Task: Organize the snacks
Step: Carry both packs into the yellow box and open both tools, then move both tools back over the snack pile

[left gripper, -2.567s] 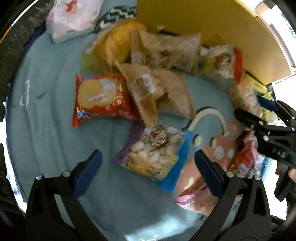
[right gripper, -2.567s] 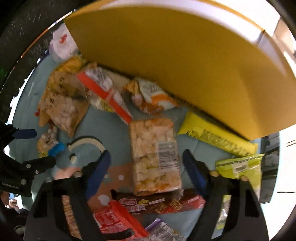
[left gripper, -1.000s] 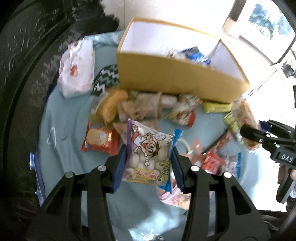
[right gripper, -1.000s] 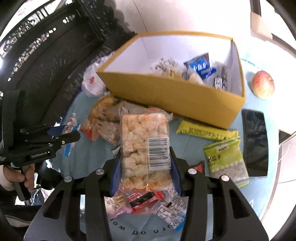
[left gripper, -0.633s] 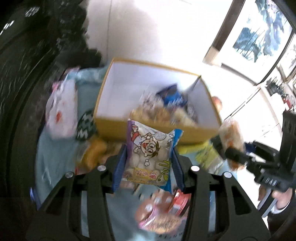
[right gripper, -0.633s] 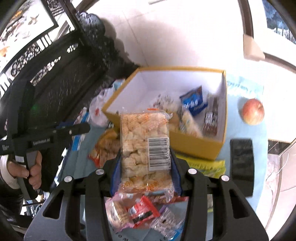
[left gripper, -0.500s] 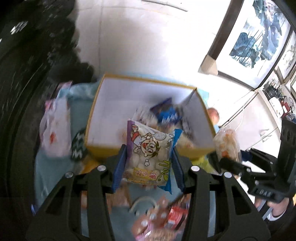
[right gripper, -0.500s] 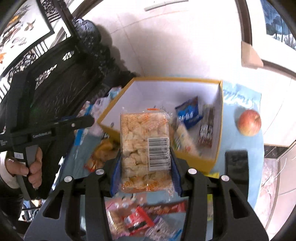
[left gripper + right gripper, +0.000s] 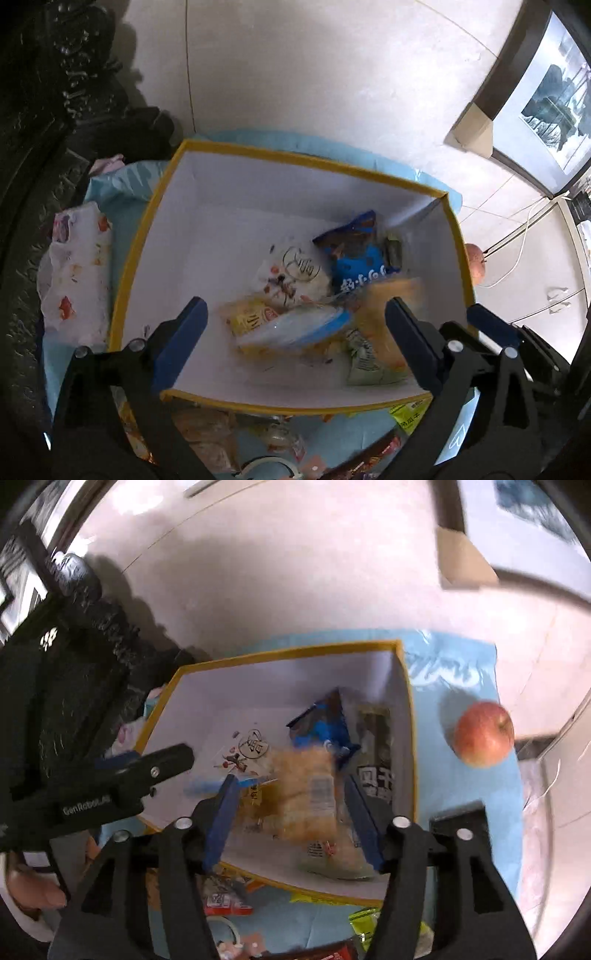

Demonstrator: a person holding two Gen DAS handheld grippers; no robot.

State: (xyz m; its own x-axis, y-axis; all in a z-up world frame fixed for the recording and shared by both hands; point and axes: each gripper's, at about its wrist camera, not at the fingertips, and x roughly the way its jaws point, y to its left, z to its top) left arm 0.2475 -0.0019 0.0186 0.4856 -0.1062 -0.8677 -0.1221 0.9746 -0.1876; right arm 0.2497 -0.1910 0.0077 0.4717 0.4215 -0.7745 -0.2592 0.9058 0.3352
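While claws gape, yellow box (image 9: 288,405) holding snack packets (image 9: 354,258)

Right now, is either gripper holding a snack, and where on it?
Neither. The left gripper and right gripper are both open above the yellow box, with blurred packets below.

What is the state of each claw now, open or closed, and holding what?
Left claw: open, holding nothing, above the yellow box.
Right claw: open; the blurred puffed-snack pack lies between its fingers, apparently released.
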